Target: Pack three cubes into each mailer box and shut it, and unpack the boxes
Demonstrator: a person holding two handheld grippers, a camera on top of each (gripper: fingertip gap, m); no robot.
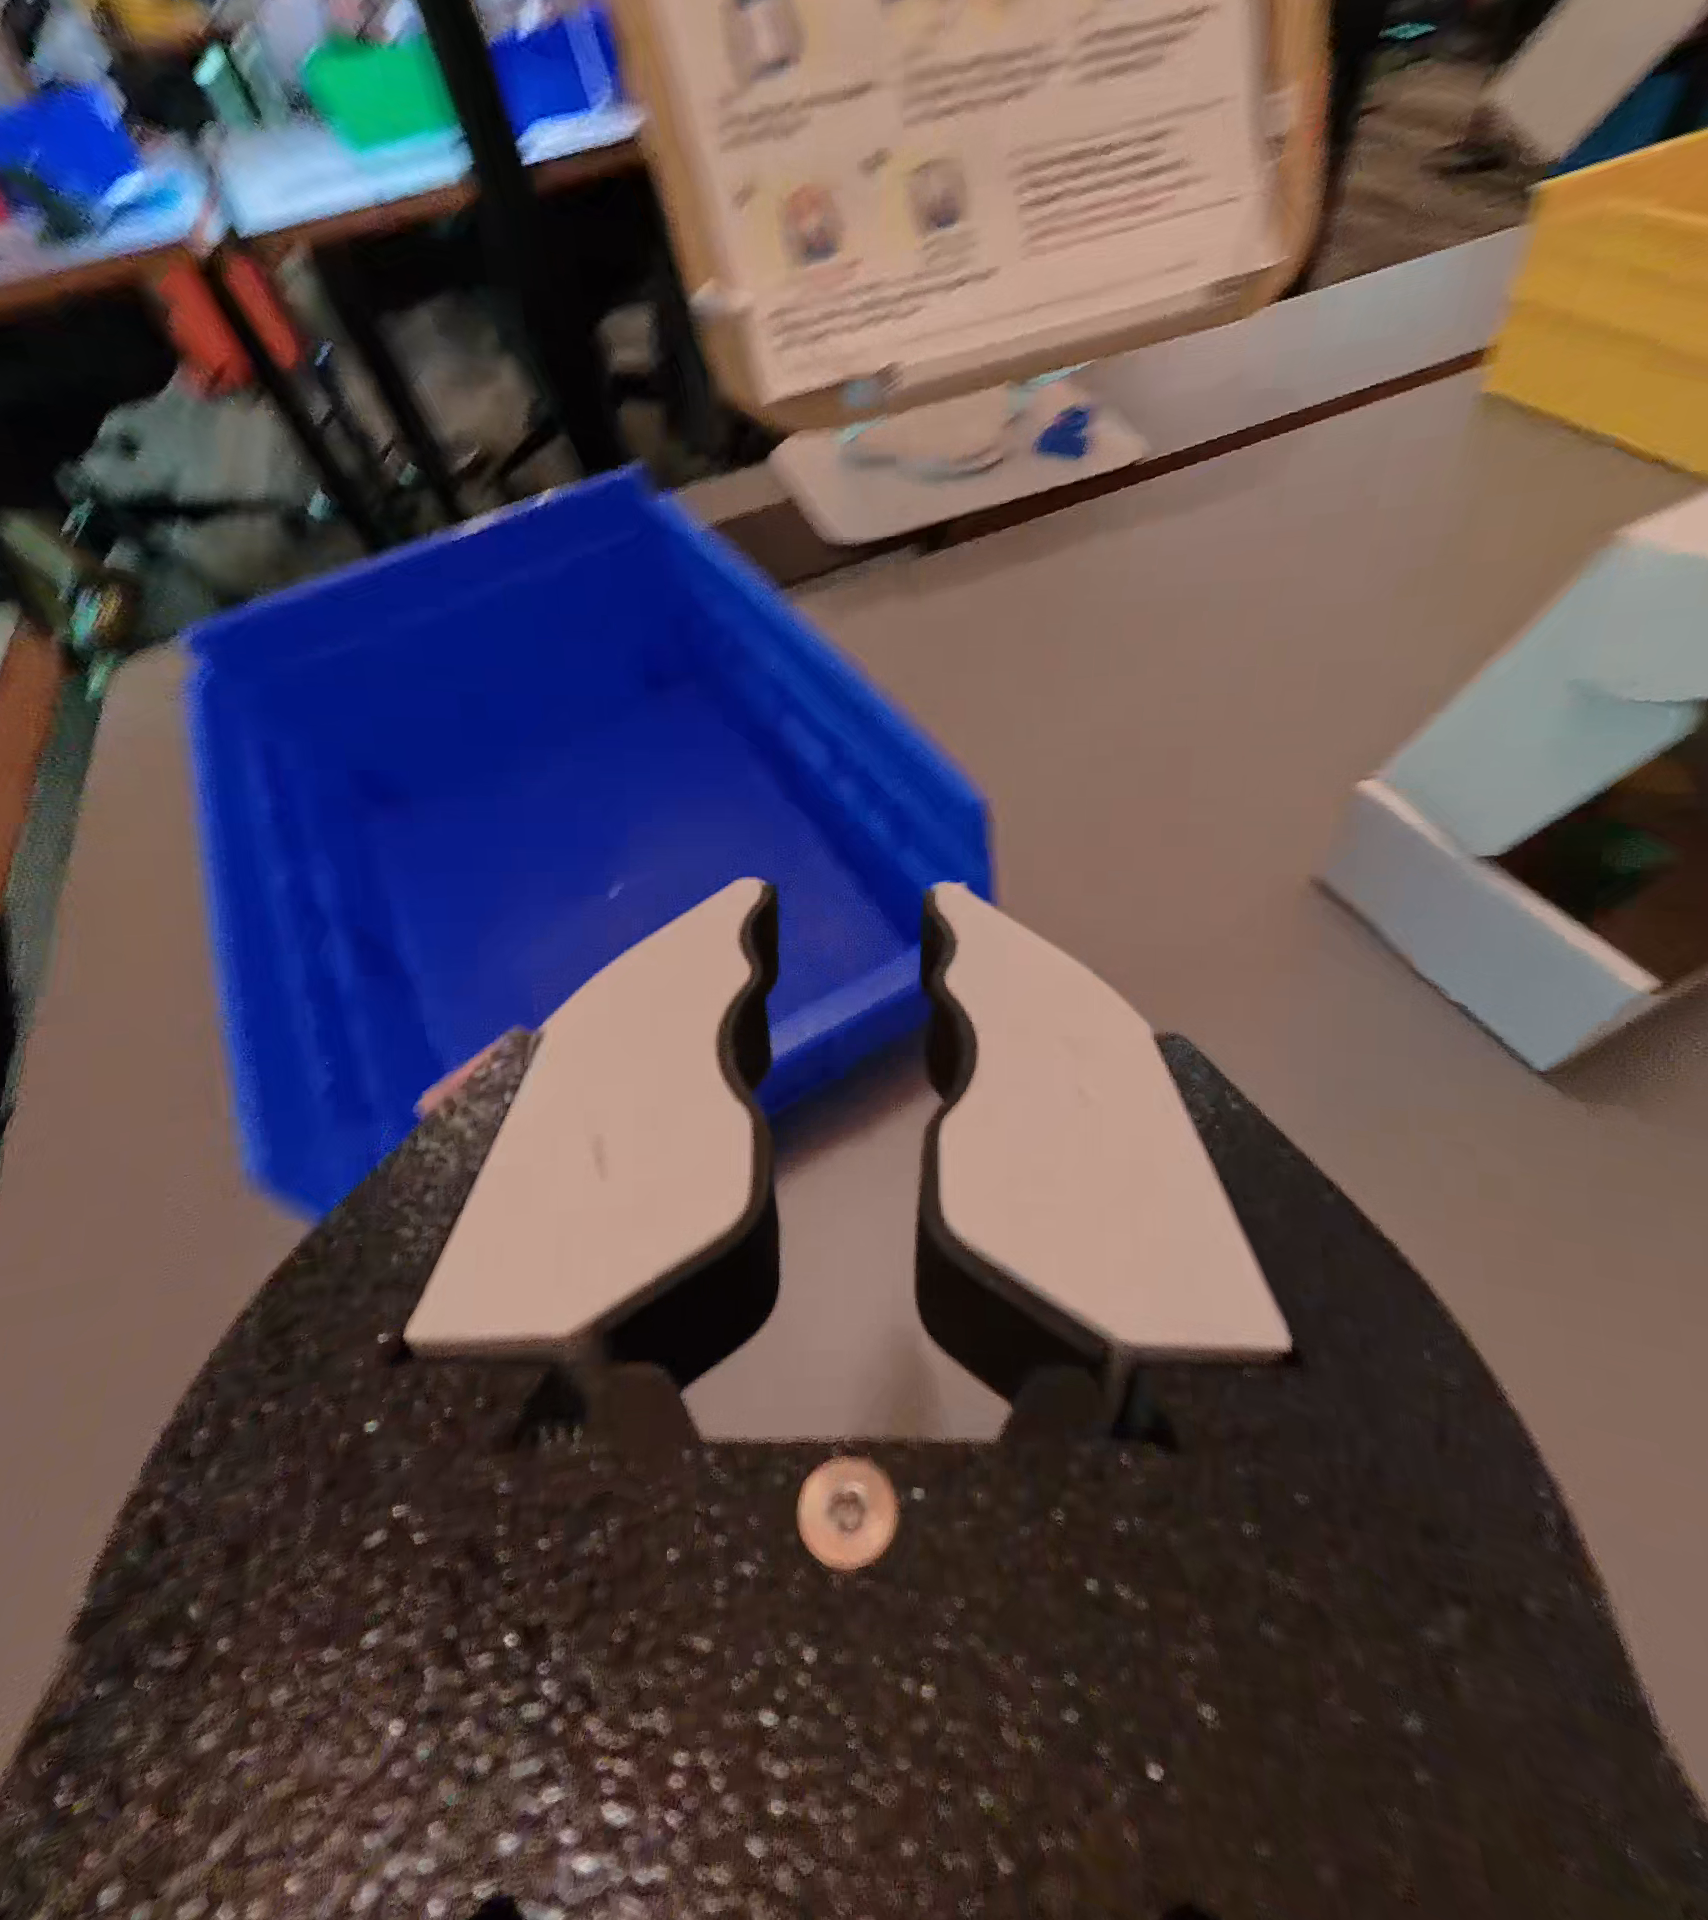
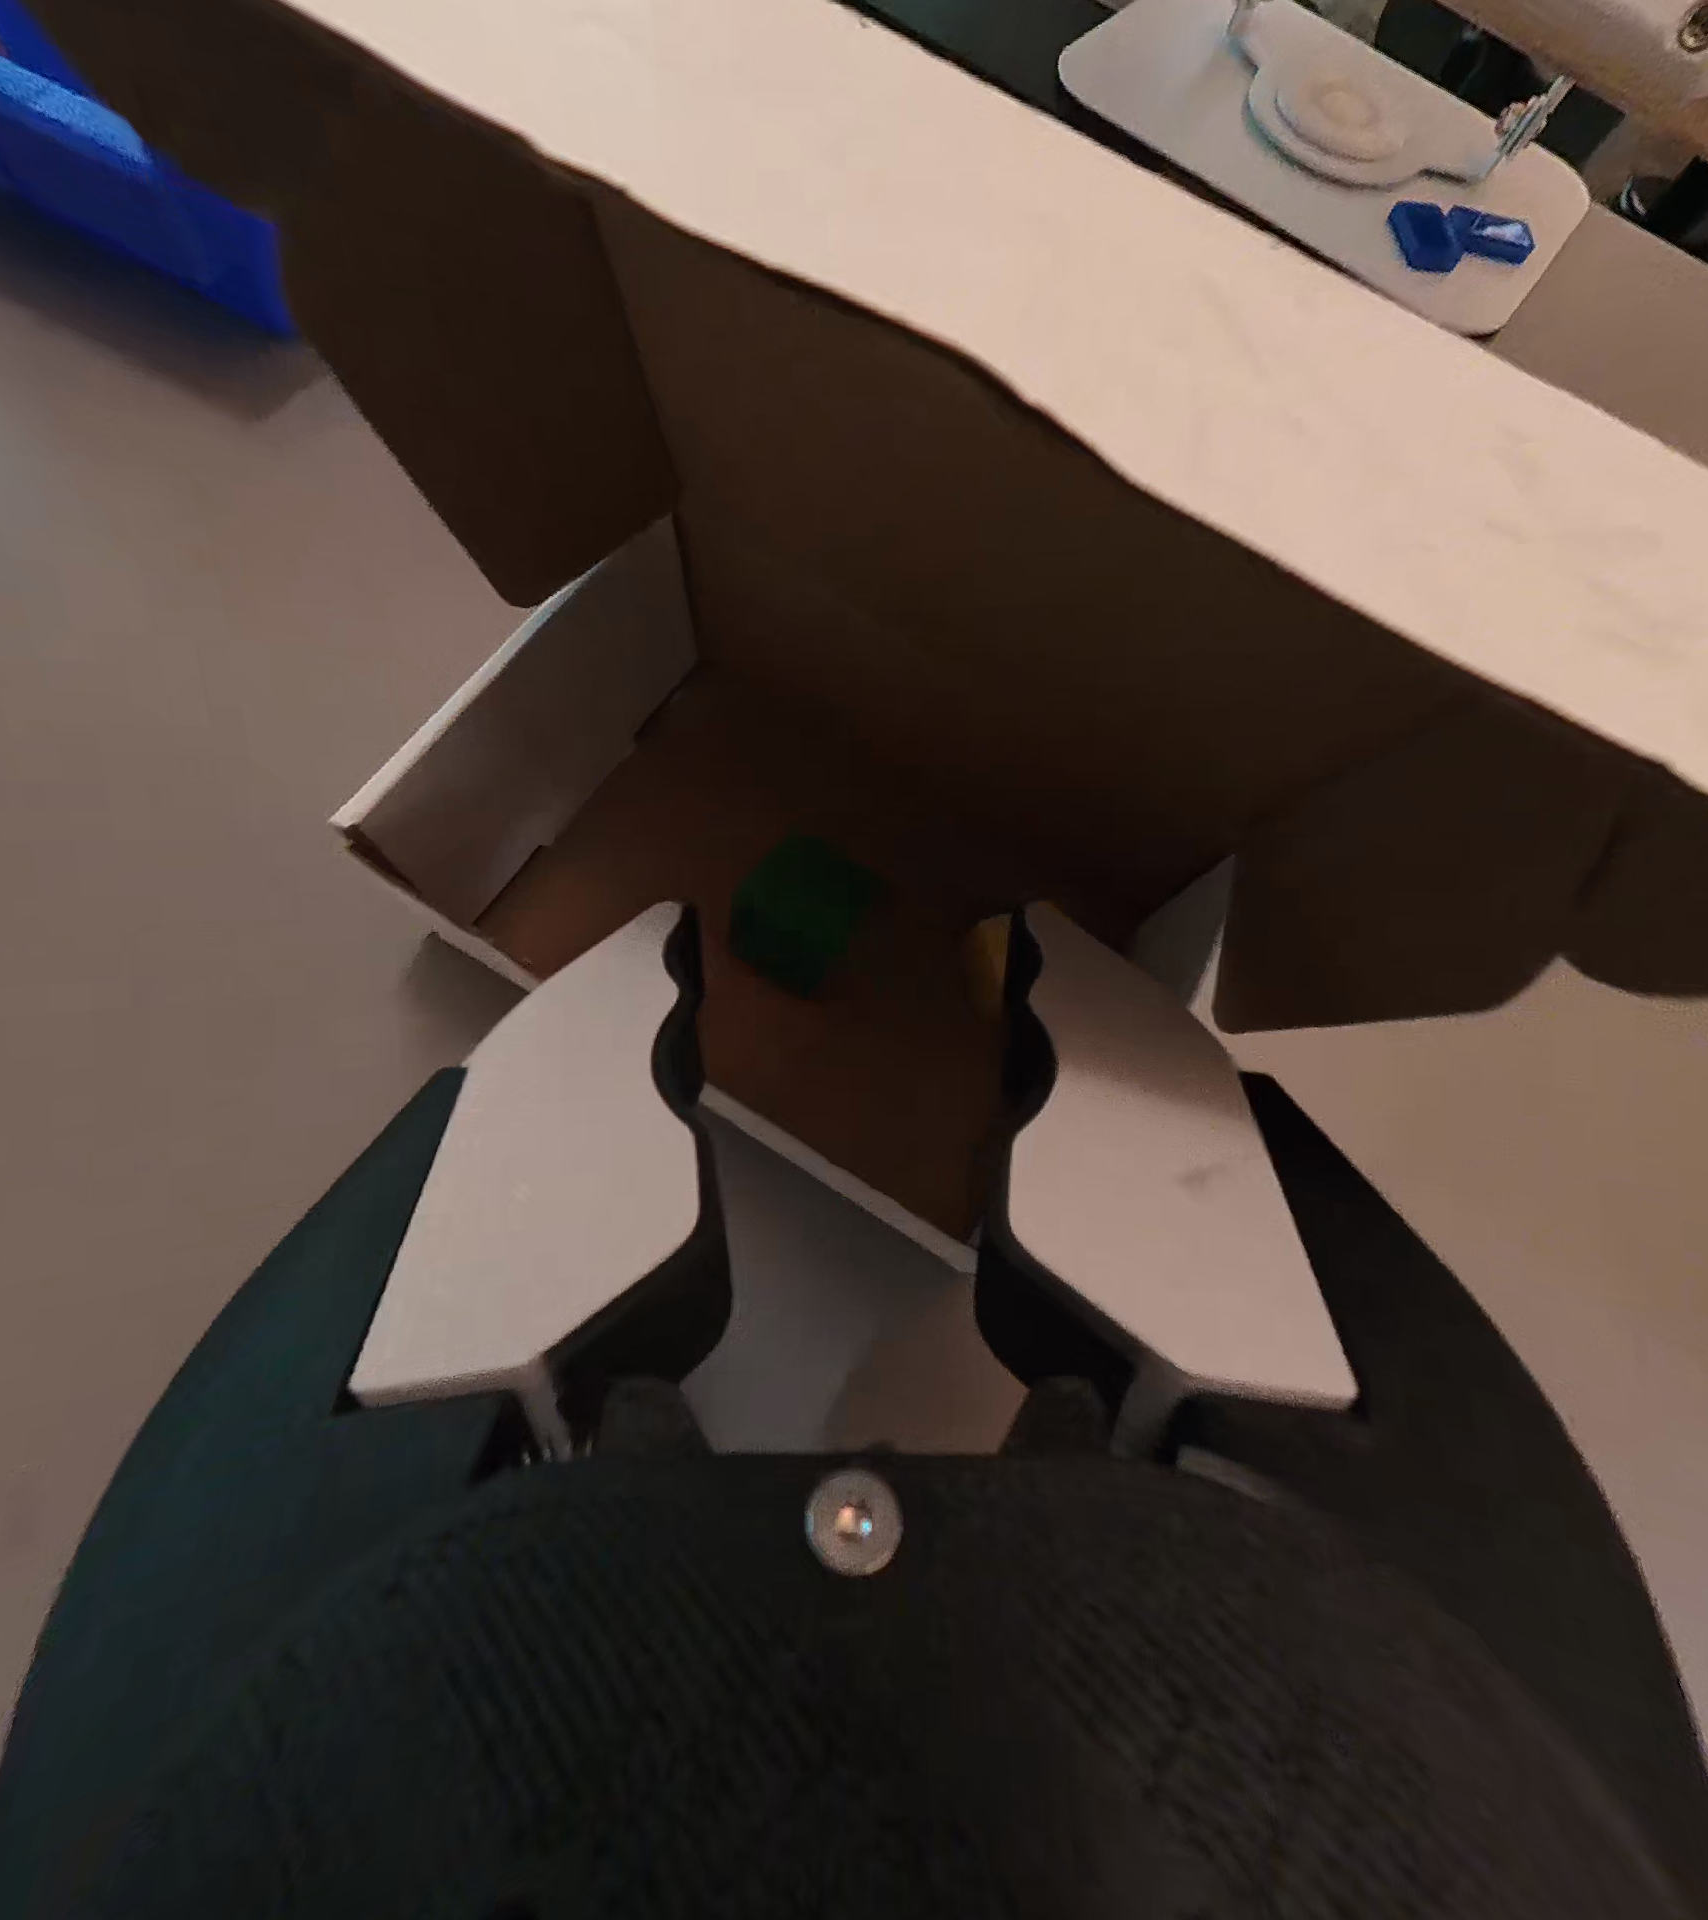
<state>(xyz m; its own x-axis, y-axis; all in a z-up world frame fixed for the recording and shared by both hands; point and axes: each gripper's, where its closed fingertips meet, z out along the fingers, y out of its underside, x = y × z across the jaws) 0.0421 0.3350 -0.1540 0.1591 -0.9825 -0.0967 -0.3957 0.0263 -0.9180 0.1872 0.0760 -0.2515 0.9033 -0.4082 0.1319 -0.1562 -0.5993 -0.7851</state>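
The right gripper [image 2: 845, 935] — jaws apart, empty — noses into the open mailer box [image 2: 538, 727] toward the green cube [image 2: 803, 914]; straddle it squarely before closing. The left gripper [image 1: 850, 914], jaws parted, hovers over the blue bin [image 1: 538, 790].

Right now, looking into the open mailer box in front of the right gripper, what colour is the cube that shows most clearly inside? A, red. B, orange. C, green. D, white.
C: a green cube lies on the brown floor of the mailer box, just beyond the open right gripper.
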